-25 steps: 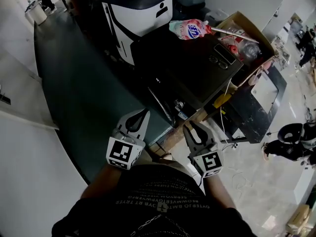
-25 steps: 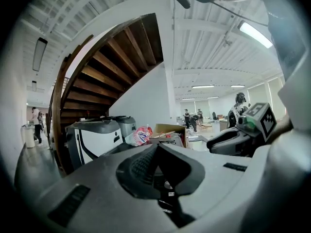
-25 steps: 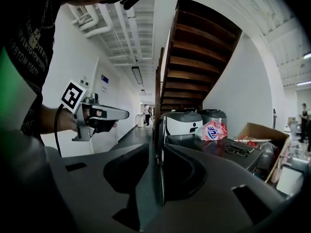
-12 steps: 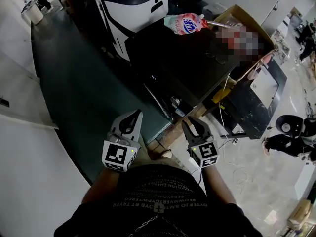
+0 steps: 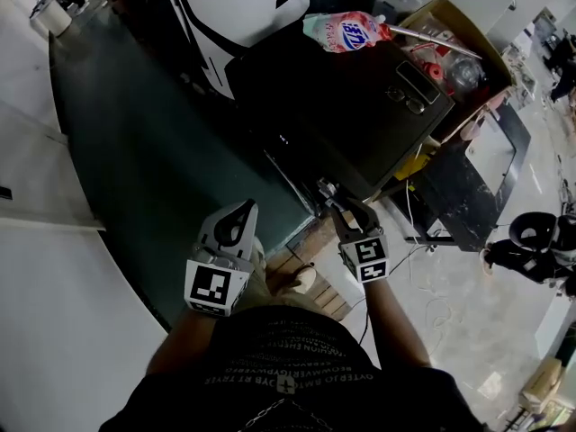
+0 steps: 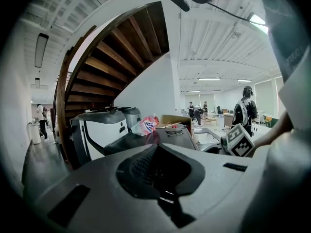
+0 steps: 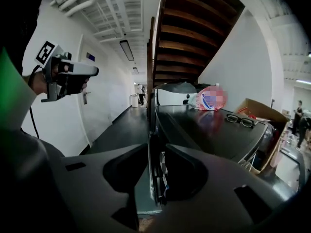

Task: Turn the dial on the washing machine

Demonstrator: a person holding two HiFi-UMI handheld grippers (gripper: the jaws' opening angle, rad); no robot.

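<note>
The washing machine (image 5: 360,115) is a black box with a flat top, seen from above in the head view. Its small silver dial (image 5: 325,188) sits on the front control panel. My right gripper (image 5: 346,207) is at that panel. Its jaws have just been opening, and in the right gripper view the dial (image 7: 162,170) lies between the parted fingers of the right gripper (image 7: 156,155), with no pad pressing on it. My left gripper (image 5: 243,214) hangs to the left over the dark floor, clear of the machine. In its own view the left gripper (image 6: 159,148) has its tips together on nothing.
A pink detergent bottle (image 5: 346,32) and a pair of glasses (image 5: 407,97) lie on the machine's top. A cardboard box (image 5: 468,61) stands at its right, a white appliance (image 5: 243,7) behind. My shoe (image 5: 297,282) is below the panel. A wooden stair rises overhead.
My right gripper has dropped and moved forward from beside my body to the machine's front panel, and its jaws stand wider apart. The left gripper has shifted only a little.
</note>
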